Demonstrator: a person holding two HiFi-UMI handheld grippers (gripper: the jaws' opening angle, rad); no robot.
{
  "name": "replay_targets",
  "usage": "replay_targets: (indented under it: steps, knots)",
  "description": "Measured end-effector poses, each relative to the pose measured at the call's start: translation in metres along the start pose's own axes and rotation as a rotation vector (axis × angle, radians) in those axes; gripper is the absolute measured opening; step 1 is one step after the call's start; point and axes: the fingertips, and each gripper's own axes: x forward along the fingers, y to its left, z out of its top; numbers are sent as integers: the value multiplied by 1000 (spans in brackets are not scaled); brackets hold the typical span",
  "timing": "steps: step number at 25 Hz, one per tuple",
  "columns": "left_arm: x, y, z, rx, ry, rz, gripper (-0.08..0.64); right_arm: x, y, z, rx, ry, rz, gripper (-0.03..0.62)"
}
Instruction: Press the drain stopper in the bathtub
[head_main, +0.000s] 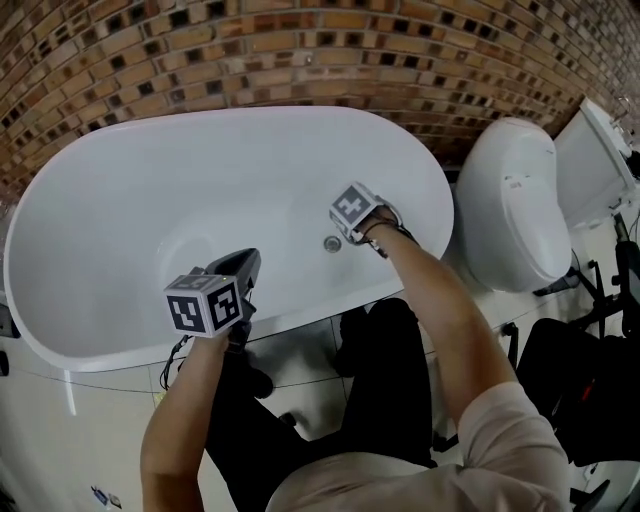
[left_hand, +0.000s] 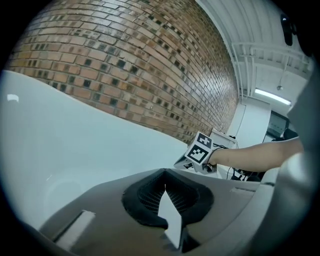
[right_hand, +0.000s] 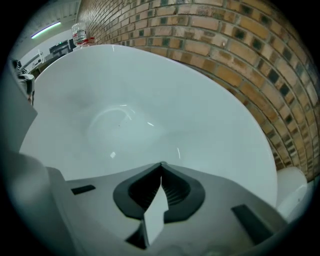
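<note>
Drain stopper (head_main: 332, 243) sat as a small round metal disc on the floor of the white bathtub (head_main: 120, 190), close to the near wall and toward the right end of the tub. My right gripper (head_main: 345, 230) hung low inside the tub just beside the stopper, on its right, with the marker cube uppermost. From the head view I could not tell whether my tips touched the disc. In the right gripper view my two jaws were pressed together tip to tip with nothing between them, and they pointed along the smooth white basin. My left gripper (head_main: 248, 262) was by the tub's near rim, well to the left of the stopper. Its jaws were also closed on each other and held nothing. They were aimed across the tub's inside toward the brick wall (head_main: 300, 50), and from there I could see my other forearm and its marker cube reaching in from the right. A white toilet (head_main: 510, 200) stood just past the tub's right end. A clear bottle (right_hand: 79, 34) stood upright at the tub's far edge in the right gripper view. My dark trousers (head_main: 390, 380) showed below the near rim.
</note>
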Motion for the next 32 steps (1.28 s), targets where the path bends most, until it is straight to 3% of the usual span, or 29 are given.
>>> replay_targets:
  steps: [5, 24, 32]
  knots:
    - [-19, -14, 6, 1, -37, -6, 6, -29, 9, -4, -7, -30, -20, 17]
    - [-82, -54, 4, 49, -143, 7, 6, -120, 44, -8, 12, -326, -11, 17]
    - [-93, -67, -4, 83, -158, 3, 6, -149, 47, -29, 28, -379, -73, 17]
